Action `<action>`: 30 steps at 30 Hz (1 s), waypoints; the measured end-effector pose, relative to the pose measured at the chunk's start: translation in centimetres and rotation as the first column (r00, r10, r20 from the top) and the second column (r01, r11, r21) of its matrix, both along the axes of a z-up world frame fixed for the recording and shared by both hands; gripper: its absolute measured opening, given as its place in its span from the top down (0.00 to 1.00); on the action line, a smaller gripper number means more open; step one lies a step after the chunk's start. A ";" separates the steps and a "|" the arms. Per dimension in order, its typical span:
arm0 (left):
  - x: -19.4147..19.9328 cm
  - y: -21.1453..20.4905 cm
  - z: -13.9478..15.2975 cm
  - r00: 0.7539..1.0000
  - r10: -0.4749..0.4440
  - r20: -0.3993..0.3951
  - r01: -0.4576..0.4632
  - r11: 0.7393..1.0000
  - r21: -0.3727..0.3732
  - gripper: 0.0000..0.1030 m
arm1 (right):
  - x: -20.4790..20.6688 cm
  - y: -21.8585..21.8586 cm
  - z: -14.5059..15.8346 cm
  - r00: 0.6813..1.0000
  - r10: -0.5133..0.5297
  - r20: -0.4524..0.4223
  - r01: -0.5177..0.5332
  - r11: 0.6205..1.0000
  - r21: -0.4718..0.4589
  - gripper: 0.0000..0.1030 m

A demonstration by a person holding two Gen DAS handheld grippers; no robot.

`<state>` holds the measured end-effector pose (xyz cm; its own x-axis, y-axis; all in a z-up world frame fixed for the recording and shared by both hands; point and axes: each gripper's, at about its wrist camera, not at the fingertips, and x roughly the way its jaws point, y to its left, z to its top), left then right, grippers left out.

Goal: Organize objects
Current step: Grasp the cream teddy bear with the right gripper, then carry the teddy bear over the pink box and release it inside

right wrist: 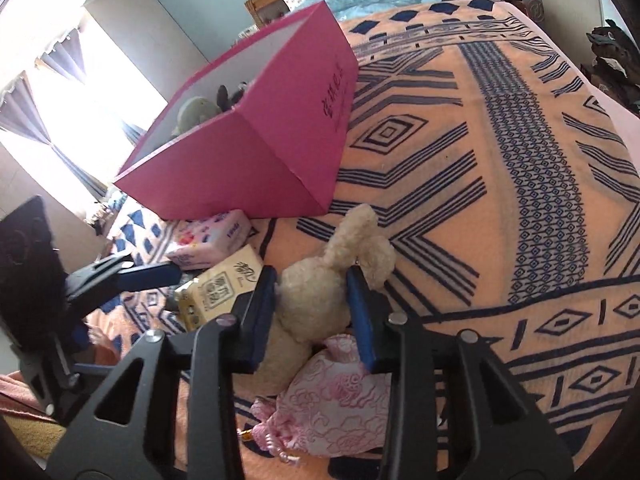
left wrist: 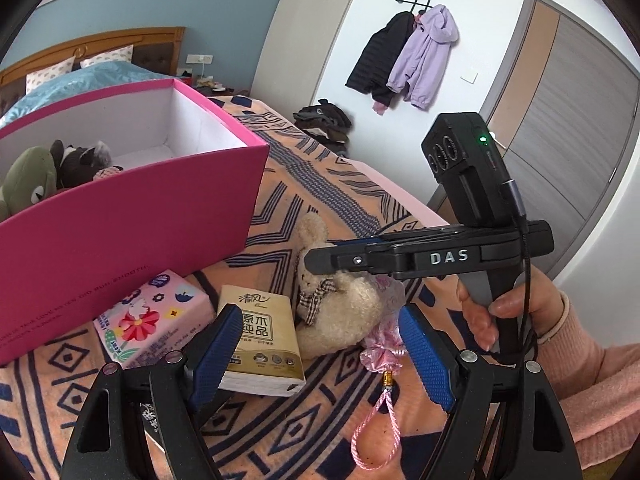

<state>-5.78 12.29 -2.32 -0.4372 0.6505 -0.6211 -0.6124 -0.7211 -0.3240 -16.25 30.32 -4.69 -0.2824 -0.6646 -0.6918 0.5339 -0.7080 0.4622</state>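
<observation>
The pink box [left wrist: 132, 216] holds plush toys [left wrist: 60, 168]; the right gripper [right wrist: 312, 304] clamps the cream plush rabbit [right wrist: 320, 300], while the left gripper [left wrist: 320, 356] gapes empty.

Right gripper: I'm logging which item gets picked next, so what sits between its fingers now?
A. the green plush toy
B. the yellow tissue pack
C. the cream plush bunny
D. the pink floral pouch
C: in the right wrist view, the right gripper has its blue pads on either side of the cream plush bunny, which lies on the patterned blanket.
</observation>
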 end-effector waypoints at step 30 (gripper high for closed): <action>-3.2 -4.4 5.2 1.000 0.011 -0.015 -0.009 0.987 0.158 0.52 | -0.7 -6.4 11.6 0.931 0.167 -0.326 -0.241 0.949 -0.202 0.66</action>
